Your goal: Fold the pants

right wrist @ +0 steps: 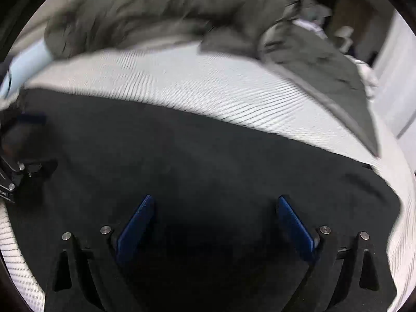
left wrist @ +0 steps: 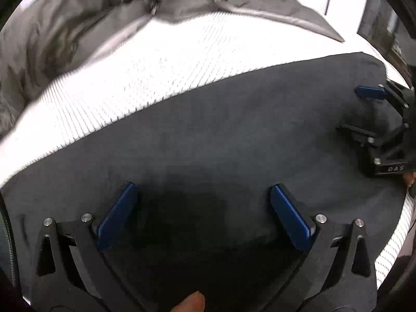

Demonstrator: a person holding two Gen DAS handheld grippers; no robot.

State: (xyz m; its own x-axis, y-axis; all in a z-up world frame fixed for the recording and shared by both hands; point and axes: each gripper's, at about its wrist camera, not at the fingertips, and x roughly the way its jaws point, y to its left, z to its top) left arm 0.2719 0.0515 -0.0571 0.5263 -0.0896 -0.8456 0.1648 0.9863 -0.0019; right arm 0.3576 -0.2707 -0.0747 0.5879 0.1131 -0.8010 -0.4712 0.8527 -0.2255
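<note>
Dark charcoal pants (left wrist: 221, 140) lie flat on a white ribbed bed cover (left wrist: 135, 78) and fill the lower half of both views (right wrist: 182, 156). My left gripper (left wrist: 204, 189) hovers just over the cloth, open, with nothing between its blue pads. My right gripper (right wrist: 215, 202) is likewise open above the pants, its blue pads wide apart. In the left wrist view the right gripper (left wrist: 361, 109) shows at the right edge over the pants. In the right wrist view the left gripper (right wrist: 23, 140) appears blurred at the left edge.
A crumpled grey blanket (left wrist: 78, 20) lies across the far side of the bed (right wrist: 182, 13). A light blue sleeve (right wrist: 28, 59) enters at the left in the right wrist view. A fingertip (left wrist: 192, 301) shows at the bottom. Dark furniture (right wrist: 351, 7) stands beyond the bed.
</note>
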